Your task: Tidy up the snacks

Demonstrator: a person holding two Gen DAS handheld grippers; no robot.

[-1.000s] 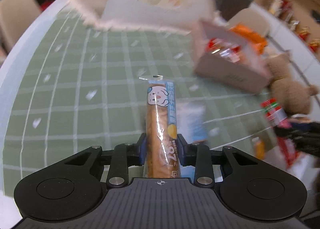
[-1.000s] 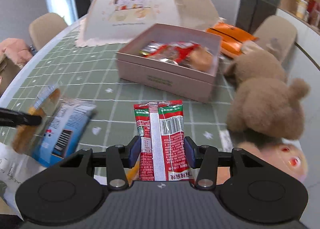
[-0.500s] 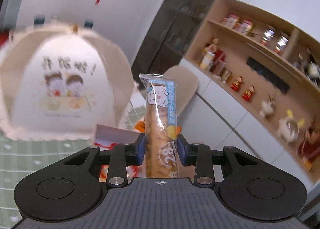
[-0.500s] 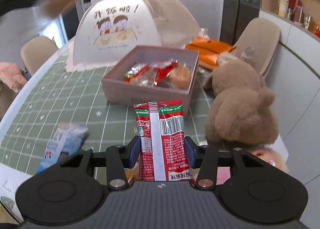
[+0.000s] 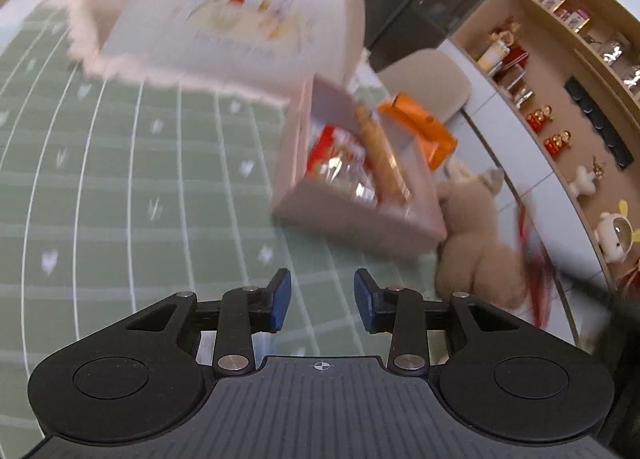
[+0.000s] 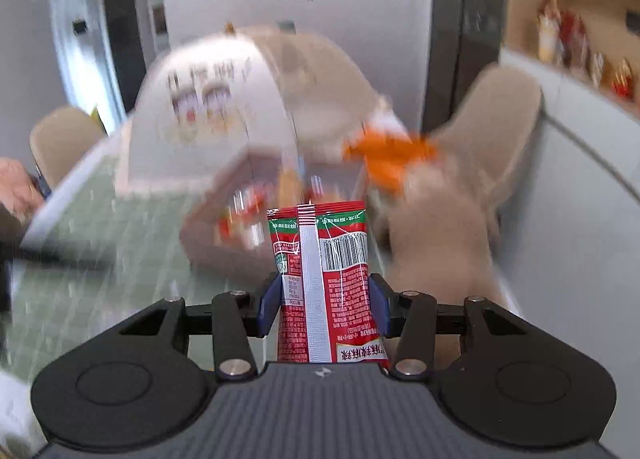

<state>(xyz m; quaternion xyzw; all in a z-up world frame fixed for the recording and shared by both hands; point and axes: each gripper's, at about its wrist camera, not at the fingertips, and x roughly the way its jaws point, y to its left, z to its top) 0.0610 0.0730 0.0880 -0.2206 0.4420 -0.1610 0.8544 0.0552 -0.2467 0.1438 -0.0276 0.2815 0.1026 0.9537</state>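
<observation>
Below, we look along our left gripper (image 5: 322,301) toward the green checked cloth that covers the bench (image 5: 132,187). Its blue fingers (image 5: 280,299) stand apart with nothing between them; the opening has widened within the last second. The long biscuit stick (image 5: 380,155) lies in the pink box (image 5: 352,215), across the red and silver packets (image 5: 340,163) that fill it. We place the box toward the far right part of the bench, with one corner turned to us. Behind it stands the domed mesh food cover (image 5: 240,15) with its cartoon print, near the far edge. An orange packet (image 5: 420,131) lies just beyond the box, and a plush bear (image 5: 476,243) sits just beside the box's right side, near the right edge of the bench. To the right of the bear we make out a blurred red packet, too smeared to read.

From the right wrist we see our right gripper (image 6: 322,305) closed on a red snack packet (image 6: 324,283), its fingers (image 6: 268,307) pressing on both long edges. The packet stands upright between them, back seam and barcode toward the camera, green band near its top. Beyond it the pink box (image 6: 224,243), the food cover (image 6: 224,107), the orange packet (image 6: 392,159) and the bear (image 6: 436,227) appear heavily blurred. A beige chair (image 6: 508,115) stands past the far right corner, and wooden shelves (image 5: 568,71) line the wall on that side.
</observation>
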